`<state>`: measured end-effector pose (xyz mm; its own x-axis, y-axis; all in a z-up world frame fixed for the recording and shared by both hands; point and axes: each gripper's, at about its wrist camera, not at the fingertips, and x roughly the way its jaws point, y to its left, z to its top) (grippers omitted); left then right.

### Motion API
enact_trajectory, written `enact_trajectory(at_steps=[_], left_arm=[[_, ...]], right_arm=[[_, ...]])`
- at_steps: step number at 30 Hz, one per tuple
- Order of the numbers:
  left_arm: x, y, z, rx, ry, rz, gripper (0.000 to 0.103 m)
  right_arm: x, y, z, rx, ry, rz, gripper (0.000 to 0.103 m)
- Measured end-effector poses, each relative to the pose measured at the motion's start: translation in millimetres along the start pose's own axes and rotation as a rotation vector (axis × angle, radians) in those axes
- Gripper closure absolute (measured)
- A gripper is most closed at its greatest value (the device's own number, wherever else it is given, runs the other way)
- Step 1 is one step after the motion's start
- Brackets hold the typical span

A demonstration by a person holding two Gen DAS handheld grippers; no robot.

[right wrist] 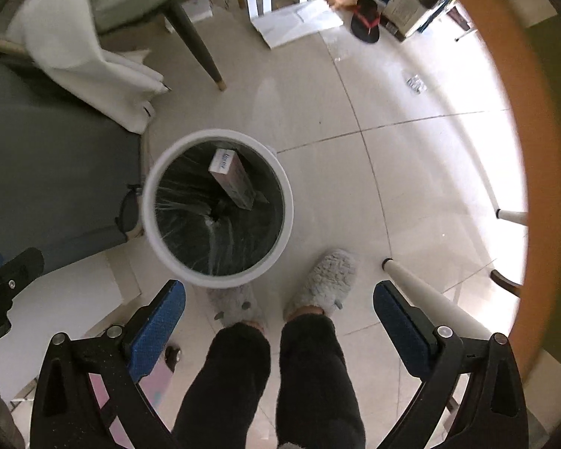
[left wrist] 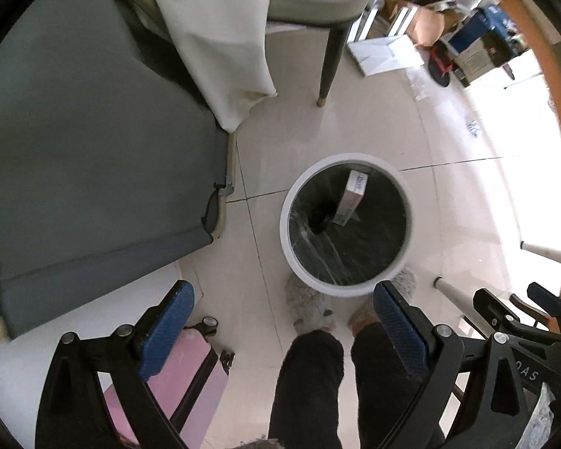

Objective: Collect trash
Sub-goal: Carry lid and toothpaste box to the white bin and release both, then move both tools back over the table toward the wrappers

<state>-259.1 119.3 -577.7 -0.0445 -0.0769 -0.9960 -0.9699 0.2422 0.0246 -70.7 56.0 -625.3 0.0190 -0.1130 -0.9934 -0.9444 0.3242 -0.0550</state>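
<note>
A round white trash bin (left wrist: 285, 220) with a black liner stands on the tiled floor, seen from above; it also shows in the right wrist view (right wrist: 288, 202). A small white and pink carton (left wrist: 349, 198) leans inside it, also seen in the right wrist view (right wrist: 232, 179). My left gripper (left wrist: 284, 321) is open and empty, held high above the floor just short of the bin. My right gripper (right wrist: 280, 318) is open and empty, to the right of the bin, above the person's feet. The right gripper shows at the left view's lower right (left wrist: 520, 307).
A grey bed (left wrist: 74, 131) with a white cloth (left wrist: 220, 37) lies left of the bin. A chair leg (left wrist: 329, 67) stands behind it. A pink suitcase (left wrist: 183, 374) sits at lower left. Boxes and papers (right wrist: 299, 18) clutter the far floor. An orange table edge (right wrist: 535, 149) curves on the right. Grey slippers (right wrist: 325, 280) are near the bin.
</note>
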Motion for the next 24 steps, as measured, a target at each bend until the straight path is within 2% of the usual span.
enact_trajectory(at_steps=[11,17,21,24], left_arm=[[-141,4,-46,0.048,-0.077,-0.016,0.005],[-211,11,-69,0.038,-0.133,-0.029,0.005],[-256,-1,-75,0.068,-0.193,-0.021,0.005],[-284,-24,-68,0.116,-0.248,-0.011,0.005]], right_arm=[[-171,-1,-47,-0.015,-0.086,0.042,0.002],[-249,-3,-74,-0.016,-0.135,0.111,0.002],[-293,-18,-83,0.035,-0.181,0.184,0.002],[-321,-49,-82,0.133,-0.229,0.231,0.001]])
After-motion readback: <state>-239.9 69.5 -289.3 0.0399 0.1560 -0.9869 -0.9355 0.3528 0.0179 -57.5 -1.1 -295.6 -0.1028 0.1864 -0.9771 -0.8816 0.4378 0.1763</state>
